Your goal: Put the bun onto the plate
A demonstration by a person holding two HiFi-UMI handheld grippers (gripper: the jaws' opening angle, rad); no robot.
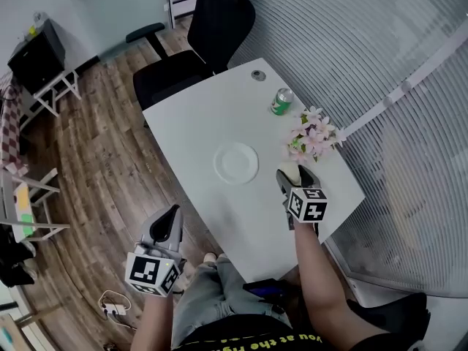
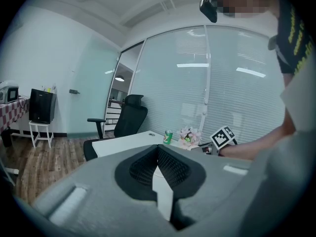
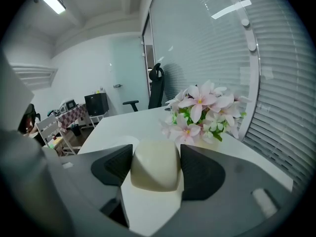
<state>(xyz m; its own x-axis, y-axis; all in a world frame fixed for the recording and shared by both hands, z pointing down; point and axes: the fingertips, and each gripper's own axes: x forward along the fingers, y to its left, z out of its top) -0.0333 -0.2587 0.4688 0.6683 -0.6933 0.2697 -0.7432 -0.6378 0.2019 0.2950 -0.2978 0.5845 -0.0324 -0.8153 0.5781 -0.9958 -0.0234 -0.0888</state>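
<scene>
**Bun held in the right tongs, beside the plate**

The white worktop [image 1: 191, 131] carries a round white plate [image 1: 235, 162] near its middle, with nothing on it. A black office chair [image 1: 196, 44] stands past the plate's far side, off the worktop's edge. The left tongs [image 1: 172, 212] hang to the near left of the plate, out over the wooden floor [image 1: 102, 159]; the left gripper view shows their tips closed together with nothing between them. The right tongs [image 1: 294, 172] sit to the near right of the plate and are clamped on a pale cream, rounded bun [image 3: 154, 164], so the bun is near the plate but not on it. A bunch of pink and white flowers [image 1: 313, 137] stands to the right of the plate, just beyond the bun. A green drinks can [image 1: 281, 102] stands to the plate's far right.
</scene>
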